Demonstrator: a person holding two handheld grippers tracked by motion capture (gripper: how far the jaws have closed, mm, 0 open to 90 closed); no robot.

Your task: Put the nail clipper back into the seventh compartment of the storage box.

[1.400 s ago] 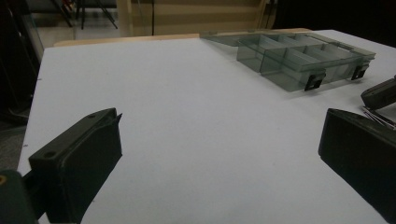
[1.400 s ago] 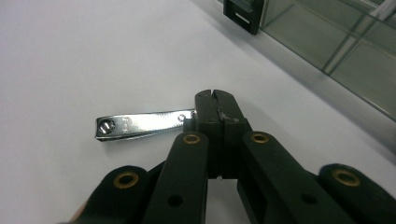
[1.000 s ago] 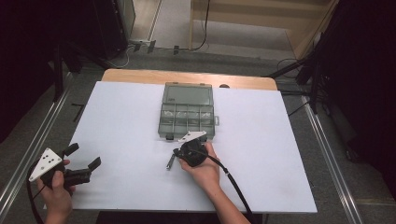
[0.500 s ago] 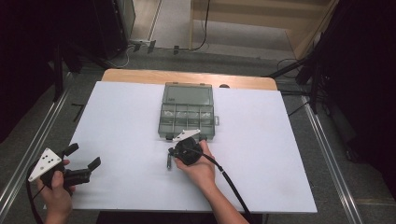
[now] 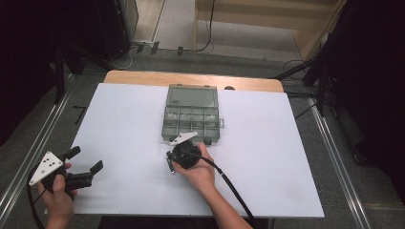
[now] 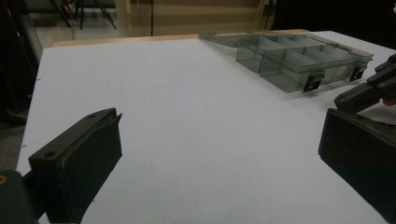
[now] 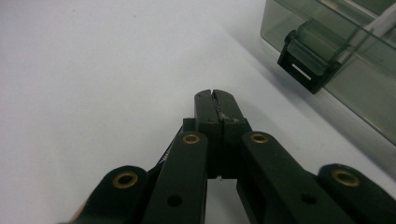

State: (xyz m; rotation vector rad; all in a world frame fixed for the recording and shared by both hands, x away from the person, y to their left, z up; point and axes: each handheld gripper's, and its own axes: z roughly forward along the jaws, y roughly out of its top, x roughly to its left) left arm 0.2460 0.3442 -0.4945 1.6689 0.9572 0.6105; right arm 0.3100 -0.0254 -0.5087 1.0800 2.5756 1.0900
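While the right gripper sits closed and empty, its tips could scrape the compartment box latch.

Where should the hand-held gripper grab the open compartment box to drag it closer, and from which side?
Probably the front wall of the compartment box, between its two black latches. Come from the person's side, where the right hand-held gripper sits with jaws shut. That wall is thin, upright and nearest; the lid lies flat behind, blocking the far side.
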